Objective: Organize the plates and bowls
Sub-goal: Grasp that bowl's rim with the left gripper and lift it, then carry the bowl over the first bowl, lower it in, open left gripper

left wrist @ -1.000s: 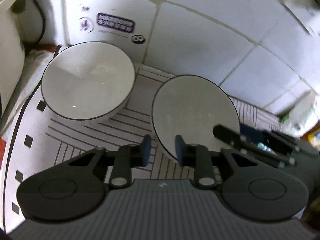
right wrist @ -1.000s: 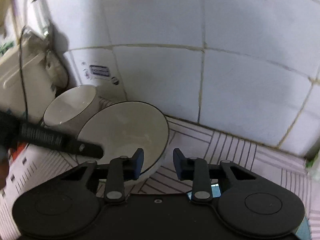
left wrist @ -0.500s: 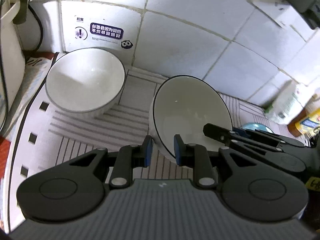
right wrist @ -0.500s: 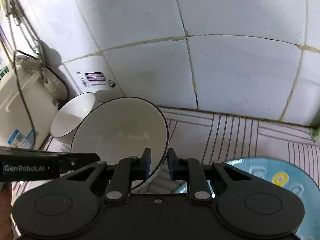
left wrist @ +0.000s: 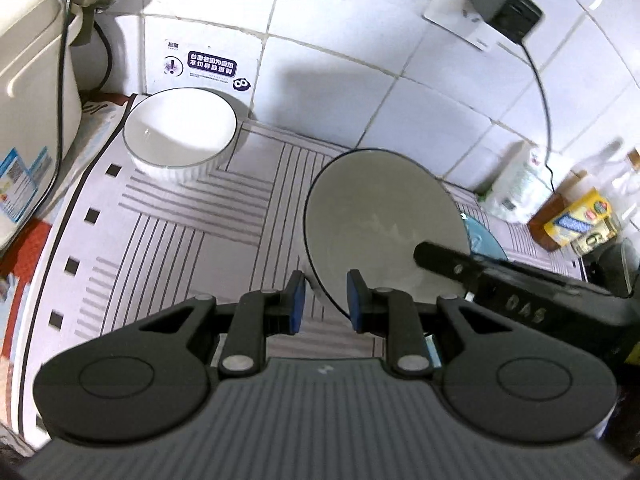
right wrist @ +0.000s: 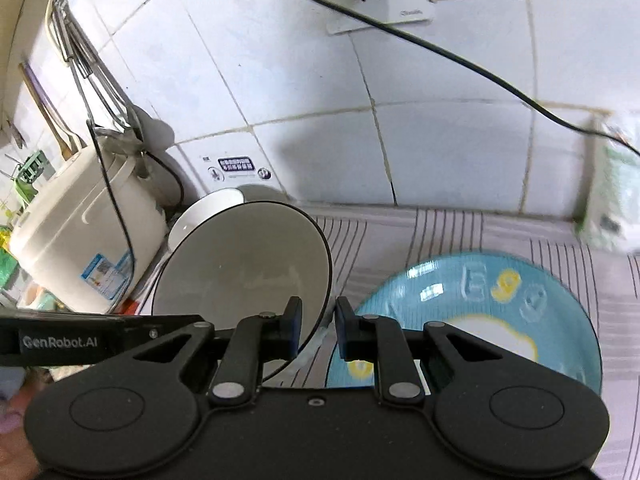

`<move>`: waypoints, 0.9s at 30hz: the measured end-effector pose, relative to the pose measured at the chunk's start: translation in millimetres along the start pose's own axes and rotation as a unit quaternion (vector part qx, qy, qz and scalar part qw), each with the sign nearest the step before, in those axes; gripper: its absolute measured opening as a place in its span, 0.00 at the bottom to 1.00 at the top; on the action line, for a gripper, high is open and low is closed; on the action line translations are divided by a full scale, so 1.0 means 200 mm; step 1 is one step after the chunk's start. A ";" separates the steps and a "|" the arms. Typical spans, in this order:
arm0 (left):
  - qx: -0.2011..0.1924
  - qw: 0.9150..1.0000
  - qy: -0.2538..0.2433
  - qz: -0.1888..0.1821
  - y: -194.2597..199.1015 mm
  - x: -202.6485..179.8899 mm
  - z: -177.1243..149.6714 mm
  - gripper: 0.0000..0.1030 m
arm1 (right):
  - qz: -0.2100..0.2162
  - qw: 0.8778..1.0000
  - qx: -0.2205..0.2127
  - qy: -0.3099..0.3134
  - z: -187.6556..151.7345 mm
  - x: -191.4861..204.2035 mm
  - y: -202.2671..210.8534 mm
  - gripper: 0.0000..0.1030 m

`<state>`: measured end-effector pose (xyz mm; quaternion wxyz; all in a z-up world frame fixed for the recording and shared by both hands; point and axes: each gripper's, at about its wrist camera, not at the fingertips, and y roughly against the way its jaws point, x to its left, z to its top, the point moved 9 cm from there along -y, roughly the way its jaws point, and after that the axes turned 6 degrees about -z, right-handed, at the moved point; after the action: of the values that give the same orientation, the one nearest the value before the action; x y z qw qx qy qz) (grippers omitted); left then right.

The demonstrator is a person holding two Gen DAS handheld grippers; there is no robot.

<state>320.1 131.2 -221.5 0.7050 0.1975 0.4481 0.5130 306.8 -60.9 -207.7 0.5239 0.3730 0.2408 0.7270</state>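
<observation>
Two bowls on the striped surface (left wrist: 192,248)

Ribbed bowl (left wrist: 180,134) at ten o'clock; black-rimmed bowl (left wrist: 380,232), tilted, between the left gripper (left wrist: 325,300) fingers (left wrist: 297,300).
</observation>
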 end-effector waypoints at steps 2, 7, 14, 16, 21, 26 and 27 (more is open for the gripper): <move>0.000 1.000 -0.004 0.004 0.04 -0.02 -0.05 0.21 | 0.009 1.000 -0.007 -0.011 -0.02 0.01 0.07 0.21; -0.002 1.000 0.006 0.001 0.15 -0.04 -0.14 0.20 | 0.016 1.000 -0.006 -0.006 -0.08 0.03 0.18 0.21; 0.006 1.000 0.016 -0.012 0.32 -0.08 -0.23 0.20 | 0.035 0.999 -0.008 0.021 -0.12 0.10 0.32 0.21; 0.013 1.000 0.008 -0.009 0.34 -0.11 -0.25 0.21 | 0.038 0.999 -0.007 0.027 -0.15 0.11 0.36 0.21; 0.033 0.999 -0.003 -0.002 0.35 -0.16 -0.35 0.20 | 0.043 0.998 -0.009 0.038 -0.25 0.10 0.42 0.21; 0.058 0.998 0.007 0.002 0.30 -0.17 -0.46 0.21 | 0.051 0.998 -0.008 0.045 -0.37 0.07 0.43 0.21; 0.064 0.998 0.009 0.003 0.29 -0.17 -0.48 0.21 | 0.050 0.997 -0.008 0.050 -0.39 0.06 0.44 0.21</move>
<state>204.8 106.0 -214.2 0.6850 0.2387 0.4858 0.4877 191.9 -75.0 -186.7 0.4769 0.3440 0.2417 0.7719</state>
